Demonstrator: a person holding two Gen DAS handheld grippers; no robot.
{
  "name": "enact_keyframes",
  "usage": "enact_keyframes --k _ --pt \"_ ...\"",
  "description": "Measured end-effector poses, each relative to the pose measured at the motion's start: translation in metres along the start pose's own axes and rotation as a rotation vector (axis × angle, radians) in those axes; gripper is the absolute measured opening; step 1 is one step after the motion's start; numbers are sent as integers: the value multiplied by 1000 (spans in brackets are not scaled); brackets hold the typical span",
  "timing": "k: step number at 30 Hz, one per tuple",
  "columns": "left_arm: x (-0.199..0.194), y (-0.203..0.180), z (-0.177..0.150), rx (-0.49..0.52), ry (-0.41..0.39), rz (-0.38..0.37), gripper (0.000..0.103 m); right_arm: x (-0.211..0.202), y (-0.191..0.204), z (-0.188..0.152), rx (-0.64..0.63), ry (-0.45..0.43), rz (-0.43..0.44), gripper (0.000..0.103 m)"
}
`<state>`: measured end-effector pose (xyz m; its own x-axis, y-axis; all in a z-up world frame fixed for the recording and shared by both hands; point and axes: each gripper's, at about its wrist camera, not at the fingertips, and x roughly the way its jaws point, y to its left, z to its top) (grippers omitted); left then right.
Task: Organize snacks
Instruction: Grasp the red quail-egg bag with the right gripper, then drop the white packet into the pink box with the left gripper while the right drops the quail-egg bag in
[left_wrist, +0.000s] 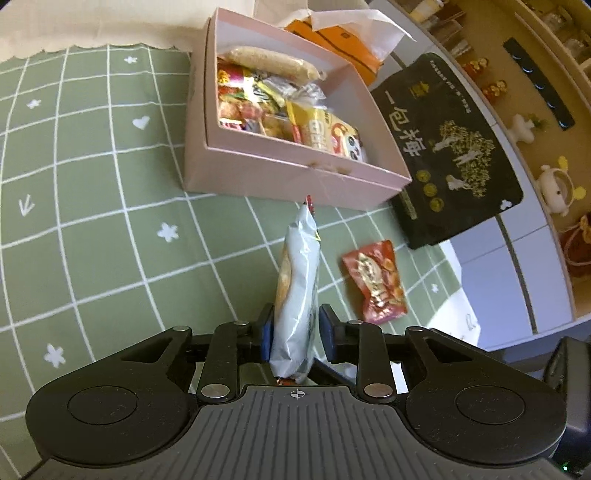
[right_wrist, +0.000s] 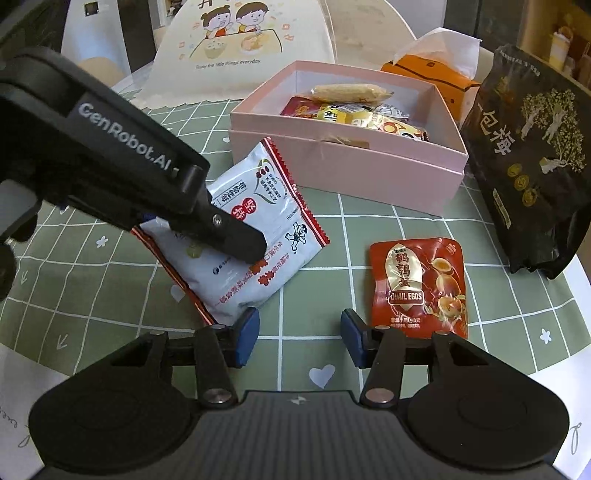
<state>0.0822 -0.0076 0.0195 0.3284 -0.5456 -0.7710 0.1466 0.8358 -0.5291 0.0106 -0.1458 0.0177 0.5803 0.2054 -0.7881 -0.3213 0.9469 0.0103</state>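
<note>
Silvery-white snack packet (left_wrist: 297, 295) is pinched edge-on in our left gripper (left_wrist: 295, 334) at bottom center, so we're mid-carry and next lift it over the pink box (left_wrist: 291, 173) rim up top, while our right gripper (right_wrist: 299, 334) gapes empty beside the quail-egg pack (right_wrist: 419, 286).

Both views are evenly and fairly brightly lit by soft, diffuse light, with only faint shadows under the open pale pink cardboard box (left_wrist: 295, 173) on the green white-gridded tablecloth (left_wrist: 92, 221). Fisheye distortion bows the grid lines strongly and darkens the frame corners. Glare streaks the glossy silver-white foil snack packet (left_wrist: 297, 295) and the shiny red quail-egg pouch (right_wrist: 419, 284). The centre is sharp, print legible; the wooden shelving (left_wrist: 535, 74) at the left view's rim looks softer and smeared
</note>
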Motion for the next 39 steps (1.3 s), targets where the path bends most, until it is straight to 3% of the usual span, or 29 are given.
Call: enact_keyframes --k 4,6,8,14,18,20,26,31,34,39 --pt "-6 2 -5 18 0 -4 23 -3 1 1 -19 23 -31 57" --pt "-14 4 -11 26 -7 12 23 -15 -5 2 -8 -33 -60 57" --pt "-24 9 -20 19 -16 20 22 -23 -14 4 10 -70 -83 65" --pt "-51 24 -48 -17 -38 38 21 -19 -56 13 167 -96 -173 66" --pt "-67 32 -59 -35 -59 45 21 2 -86 16 348 -19 -75 66" --pt "-73 34 -63 -31 -62 55 21 8 -88 14 378 -21 -61 72" --pt "-78 39 -73 -27 -61 73 22 28 -62 21 200 6 -135 80" --pt "-77 34 -74 1 -65 82 22 30 -66 25 191 4 -124 85" --pt "-75 36 -74 0 -68 69 22 21 -64 26 204 49 -105 71" --pt "-70 37 -72 4 -65 29 22 -6 -32 10 175 91 -10 71"
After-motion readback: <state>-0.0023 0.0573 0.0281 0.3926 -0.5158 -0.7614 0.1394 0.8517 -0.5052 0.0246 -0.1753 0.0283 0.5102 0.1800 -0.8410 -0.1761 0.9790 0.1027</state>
